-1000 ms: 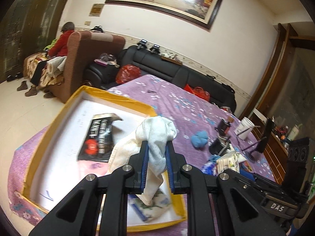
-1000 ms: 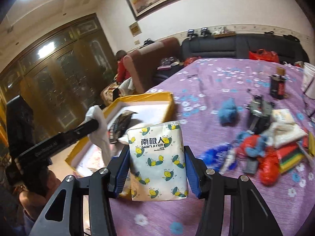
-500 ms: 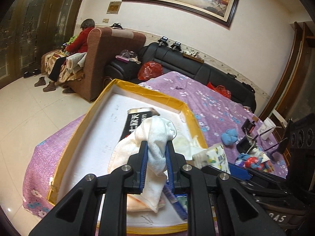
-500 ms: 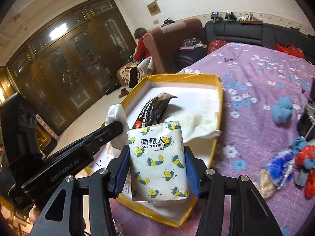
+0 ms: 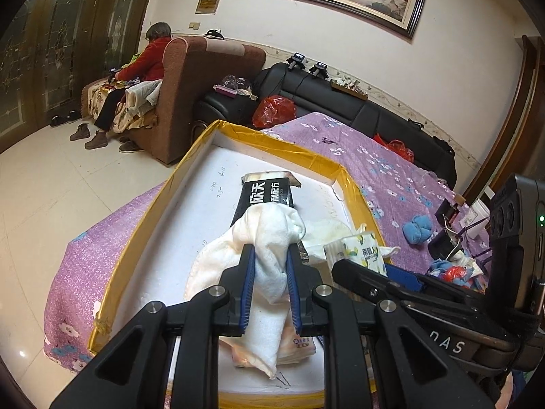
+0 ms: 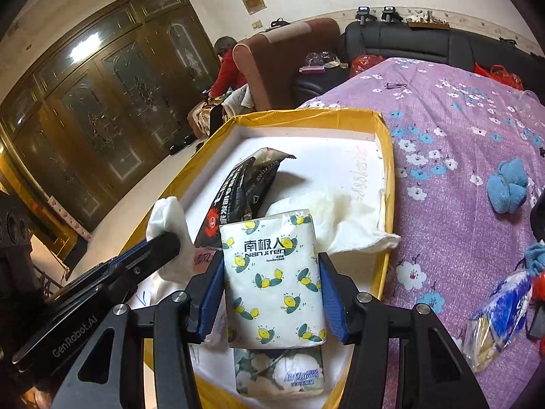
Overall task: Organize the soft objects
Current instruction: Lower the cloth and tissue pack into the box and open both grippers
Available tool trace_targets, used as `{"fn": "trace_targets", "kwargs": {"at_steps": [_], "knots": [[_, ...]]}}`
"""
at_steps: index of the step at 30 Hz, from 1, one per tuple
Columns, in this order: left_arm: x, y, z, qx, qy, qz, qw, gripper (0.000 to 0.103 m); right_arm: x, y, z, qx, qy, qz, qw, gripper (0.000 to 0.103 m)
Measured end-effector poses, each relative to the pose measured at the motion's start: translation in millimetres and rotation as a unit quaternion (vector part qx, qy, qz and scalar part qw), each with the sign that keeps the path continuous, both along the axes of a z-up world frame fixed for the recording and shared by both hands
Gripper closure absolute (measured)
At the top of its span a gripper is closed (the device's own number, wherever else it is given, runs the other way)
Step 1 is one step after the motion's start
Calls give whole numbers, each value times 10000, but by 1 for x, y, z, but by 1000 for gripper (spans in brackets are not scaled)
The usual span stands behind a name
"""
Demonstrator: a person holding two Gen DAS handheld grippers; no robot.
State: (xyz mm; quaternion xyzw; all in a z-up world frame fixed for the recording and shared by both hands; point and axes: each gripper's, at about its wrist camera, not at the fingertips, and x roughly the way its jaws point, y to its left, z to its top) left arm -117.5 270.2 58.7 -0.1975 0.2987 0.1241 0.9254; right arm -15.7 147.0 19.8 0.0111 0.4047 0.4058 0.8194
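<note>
Left wrist view: left tool [image 5: 270, 272] clamps a white towel [image 5: 269, 238]; right tool [image 6: 272, 283] grips a tissue pack [image 6: 272, 279] over the yellow-rimmed box [image 6: 386, 156].

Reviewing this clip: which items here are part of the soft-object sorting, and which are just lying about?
Part of the job:
- white towel, gripped in the left claw
- tissue pack, gripped in the right claw
- yellow-rimmed box
- crumpled white cloth in the box
- blue plush on the purple cloth

Lying about:
- black snack packet in the box
- red bag by the sofa
</note>
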Motion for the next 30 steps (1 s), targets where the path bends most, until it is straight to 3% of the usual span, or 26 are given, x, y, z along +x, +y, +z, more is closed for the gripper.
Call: {"fn": "trace_targets", "kwargs": {"at_steps": [10, 19, 24, 30], "knots": [[2, -3, -1, 60, 0, 39, 10000, 84, -7, 4, 1, -71, -329, 108, 9994, 44], [-7, -4, 9, 94, -110, 116, 9998, 70, -11, -6, 12, 100, -420, 71, 9990, 42], [-12, -6, 17, 130, -195, 131, 9996, 57, -13, -16, 24, 223, -431, 6, 9988, 41], [-14, -19, 24, 260, -245, 15, 9994, 50, -16, -35, 34, 291, -416, -114, 9986, 38]]}}
